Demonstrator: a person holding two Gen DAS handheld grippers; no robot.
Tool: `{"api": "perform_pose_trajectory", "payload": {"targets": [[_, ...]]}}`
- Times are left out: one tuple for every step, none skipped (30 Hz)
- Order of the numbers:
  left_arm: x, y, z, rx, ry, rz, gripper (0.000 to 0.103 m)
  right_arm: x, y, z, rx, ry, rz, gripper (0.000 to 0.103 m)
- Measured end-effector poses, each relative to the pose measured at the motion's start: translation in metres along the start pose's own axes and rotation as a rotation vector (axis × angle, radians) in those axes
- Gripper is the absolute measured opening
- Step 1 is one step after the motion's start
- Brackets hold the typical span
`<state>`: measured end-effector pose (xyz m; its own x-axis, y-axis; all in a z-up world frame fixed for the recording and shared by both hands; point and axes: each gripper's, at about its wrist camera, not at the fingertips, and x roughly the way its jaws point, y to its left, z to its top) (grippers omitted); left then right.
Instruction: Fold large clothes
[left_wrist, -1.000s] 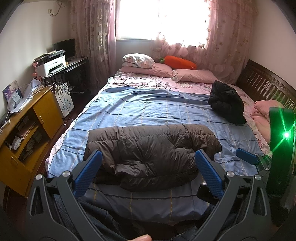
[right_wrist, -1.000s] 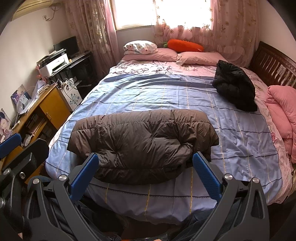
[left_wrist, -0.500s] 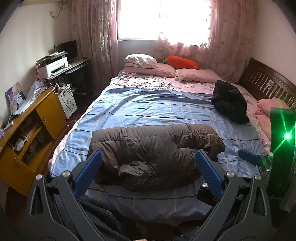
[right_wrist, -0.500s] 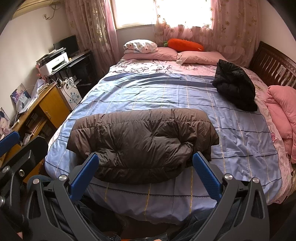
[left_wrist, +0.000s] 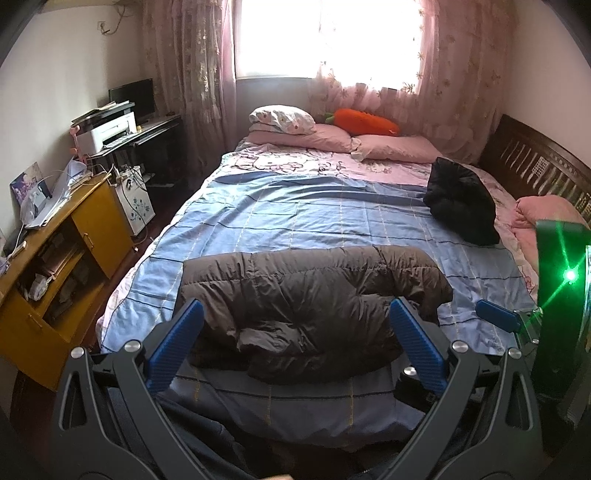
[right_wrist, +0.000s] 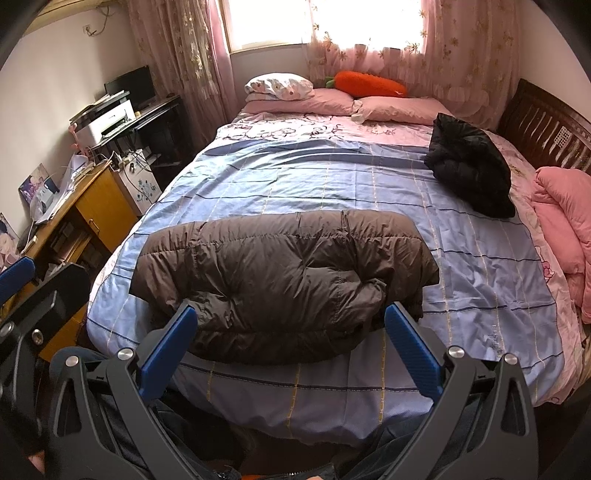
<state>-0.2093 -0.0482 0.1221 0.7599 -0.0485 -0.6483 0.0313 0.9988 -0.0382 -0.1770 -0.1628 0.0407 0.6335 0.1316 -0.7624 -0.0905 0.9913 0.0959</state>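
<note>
Brown quilted down, glossy and puffy: the brown jacket (right_wrist: 284, 280) lies already folded into a thick bundle on the blue striped sheet (right_wrist: 314, 192), just beyond the tips of both tongs and apart from them. We read the left gripper (left_wrist: 295, 343) as spread wide with nothing between its blue pads; the right gripper (right_wrist: 288, 347) likewise gapes empty. Neither touches cloth.

Judgement: the fold of this garment looks finished or nearly so, and the step in hand is either a last tidy or a move on to the black jacket (right_wrist: 469, 173), which sits crumpled far ahead and to the right of the right tongs, well apart from the brown one.

To do it well, we suggest:
- taking the brown bundle at its two near corners, one tong each, low against the sheet, since down fill springs back and a shallow pinch will slip;
- pressing air out before letting go, or the top layer may creep open;
- for the black jacket, dragging it toward the near edge and spreading it flat before any fold.

View differences: the left wrist view shows the right unit's green light (left_wrist: 570, 275) at far right. The right wrist view shows more of the pink quilt (right_wrist: 561, 218) on its right side, and the left unit's blue pad at far left.
</note>
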Motion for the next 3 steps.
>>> {"api": "perform_pose_trajectory", "payload": {"targets": [[0.0037, -0.0007, 0.0001, 0.003, 0.007, -0.003, 0.101, 0.0037, -0.0020, 0.0015, 0.006, 0.003, 0.002, 0.102], [0.0069, -0.0013, 0.0007, 0.007, 0.012, -0.007, 0.101, 0.0074, -0.0055, 0.0027, 0.017, 0.005, 0.006, 0.102], [0.0112, -0.0013, 0.0020, 0.011, 0.016, -0.014, 0.101, 0.0115, -0.0102, 0.0046, 0.030, 0.003, 0.013, 0.102]]}}
